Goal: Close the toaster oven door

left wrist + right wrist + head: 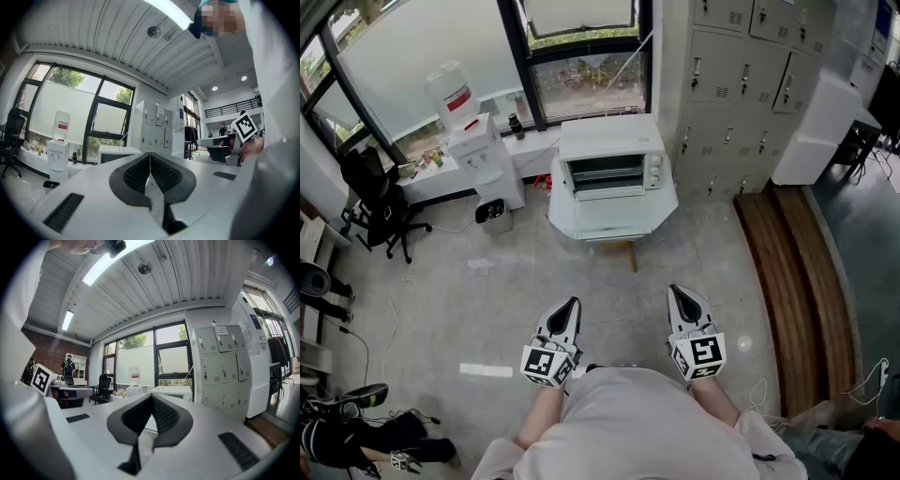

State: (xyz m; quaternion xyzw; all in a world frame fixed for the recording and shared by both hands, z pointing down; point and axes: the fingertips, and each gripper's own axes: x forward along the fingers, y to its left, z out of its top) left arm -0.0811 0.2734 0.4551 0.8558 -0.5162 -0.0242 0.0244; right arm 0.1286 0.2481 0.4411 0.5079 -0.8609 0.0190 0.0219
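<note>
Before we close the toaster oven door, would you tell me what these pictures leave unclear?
- Toaster oven interior: head view, too small and dark.
- Its knobs: head view, too small to read.
- Oven door: both gripper views, hidden behind the shut left gripper and right gripper.

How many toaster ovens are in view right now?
1. The white toaster oven sits on a white stand by the window, between the water dispenser and the lockers. None seems hidden.

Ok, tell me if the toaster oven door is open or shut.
Open: the white boxy toaster oven has its door dropped forward, baring its dark inside.
</note>
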